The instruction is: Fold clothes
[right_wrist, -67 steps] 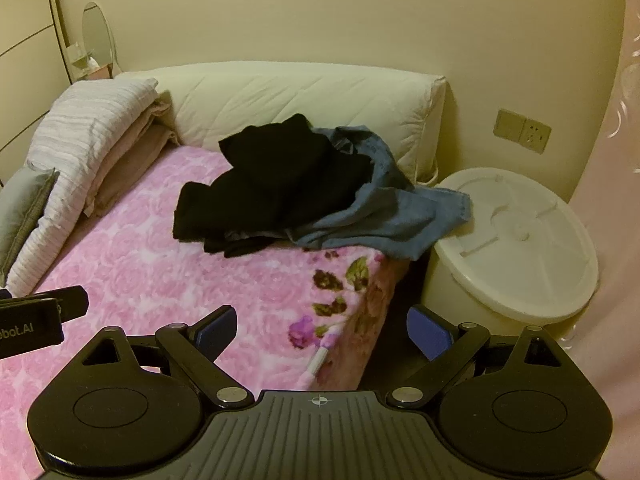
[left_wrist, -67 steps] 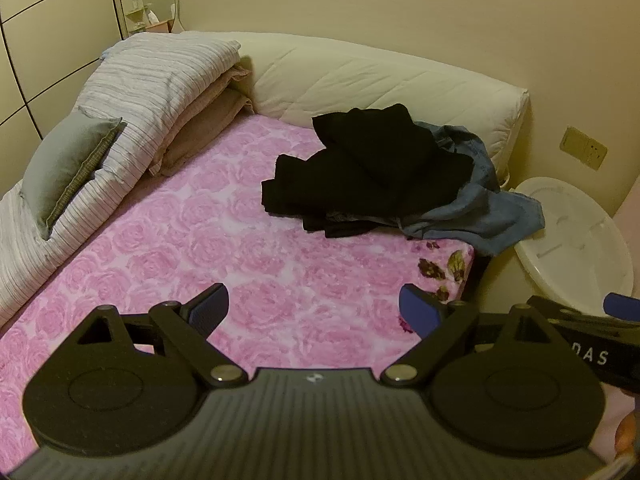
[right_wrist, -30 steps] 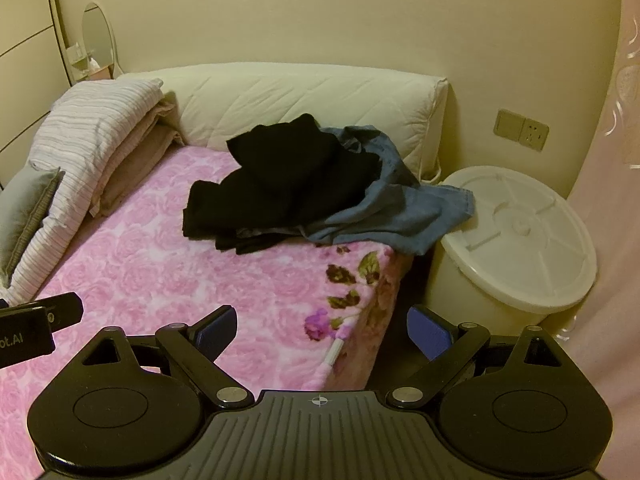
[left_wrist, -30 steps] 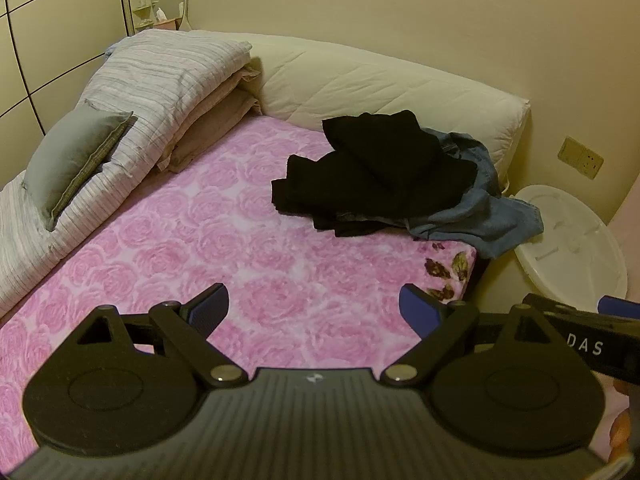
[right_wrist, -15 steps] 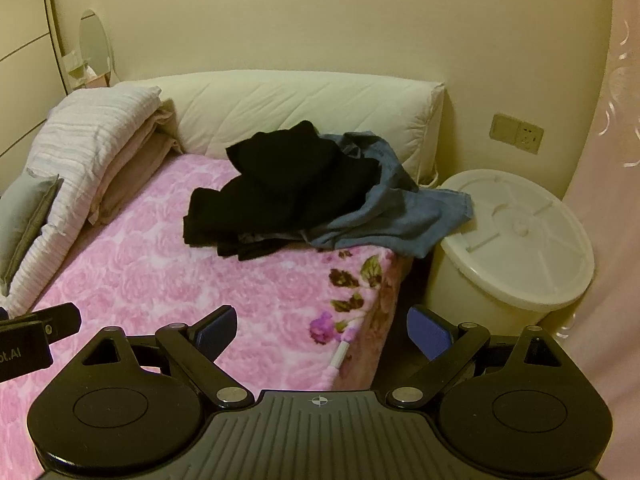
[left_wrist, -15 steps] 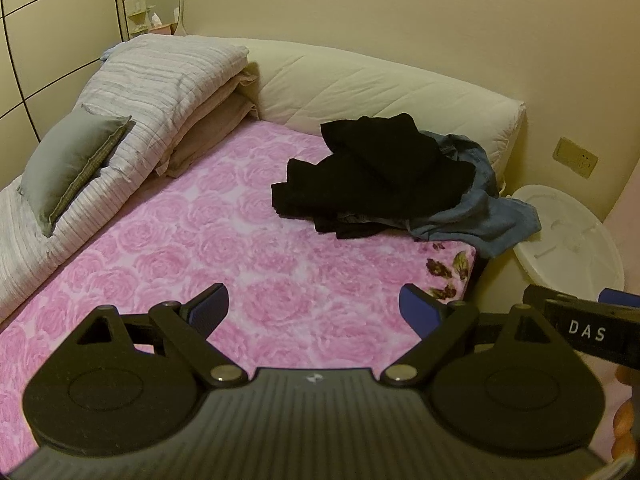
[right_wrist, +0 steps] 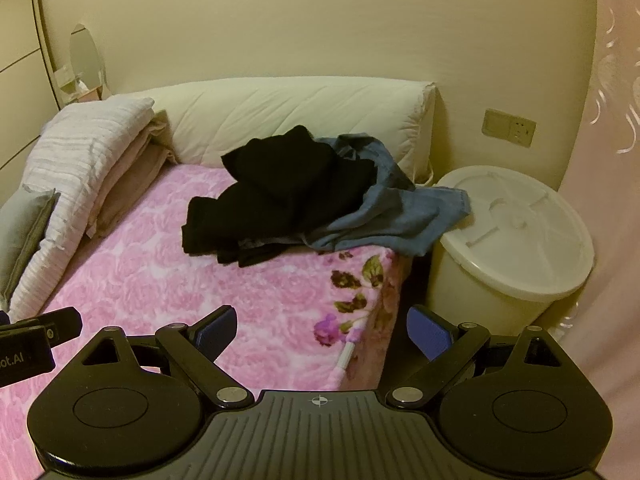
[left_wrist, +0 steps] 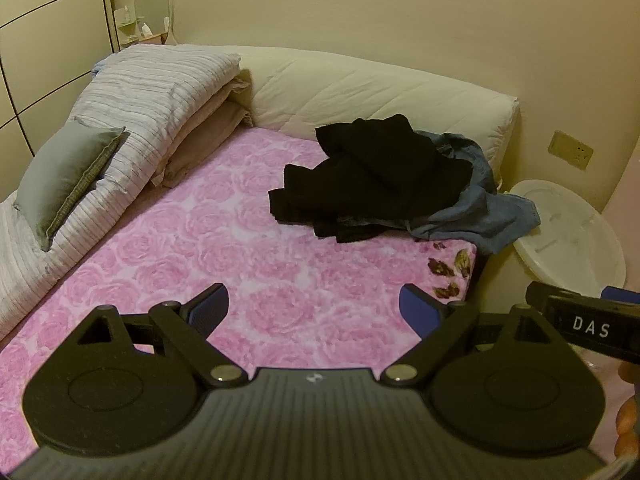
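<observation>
Ahead of the left hand-held gripper [left_wrist: 314,308], held spread and empty, black clothes [left_wrist: 372,178] are seen heaped on the bed [left_wrist: 224,248]. Likewise, the right hand-held gripper [right_wrist: 320,330] is held apart, with denim [right_wrist: 400,212] draped beside a white bin [right_wrist: 516,236].

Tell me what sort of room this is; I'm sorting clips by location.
Most likely a bedroom: a bed with a pink rose blanket, a pillow and folded bedding, and clothes heaped on it.

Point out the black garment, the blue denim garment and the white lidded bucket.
black garment [right_wrist: 280,196]: right wrist view, middle of its top folds.
blue denim garment [right_wrist: 404,216]: right wrist view, flat spread part.
white lidded bucket [right_wrist: 516,224]: right wrist view, lid centre.
</observation>
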`<move>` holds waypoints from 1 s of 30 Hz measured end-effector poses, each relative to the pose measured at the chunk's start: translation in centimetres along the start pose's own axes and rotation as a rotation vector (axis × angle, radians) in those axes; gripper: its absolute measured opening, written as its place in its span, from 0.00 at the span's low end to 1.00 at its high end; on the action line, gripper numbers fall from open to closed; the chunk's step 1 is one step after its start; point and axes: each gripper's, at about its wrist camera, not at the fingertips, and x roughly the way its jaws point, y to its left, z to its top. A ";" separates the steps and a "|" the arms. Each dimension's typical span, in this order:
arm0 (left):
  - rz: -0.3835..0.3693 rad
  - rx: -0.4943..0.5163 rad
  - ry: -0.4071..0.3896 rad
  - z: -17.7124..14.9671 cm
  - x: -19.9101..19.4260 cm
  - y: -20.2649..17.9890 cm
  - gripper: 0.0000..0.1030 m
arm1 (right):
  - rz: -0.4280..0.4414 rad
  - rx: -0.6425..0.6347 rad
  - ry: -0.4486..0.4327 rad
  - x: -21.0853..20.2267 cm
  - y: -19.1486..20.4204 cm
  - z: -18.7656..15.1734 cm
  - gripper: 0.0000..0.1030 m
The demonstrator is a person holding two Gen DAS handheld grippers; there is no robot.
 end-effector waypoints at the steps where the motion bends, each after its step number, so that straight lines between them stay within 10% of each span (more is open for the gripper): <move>1: -0.004 -0.001 0.002 0.0 0.1 0.0 0.88 | -0.002 0.001 0.000 0.0 0.0 0.0 0.92; 16: -0.055 -0.012 0.099 0.7 3.3 -0.5 0.88 | -0.015 0.006 0.030 2.3 -1.3 1.3 0.92; 30: -0.058 -0.052 0.235 5.0 14.8 -2.2 0.86 | 0.014 0.010 0.236 14.9 -4.1 6.4 0.92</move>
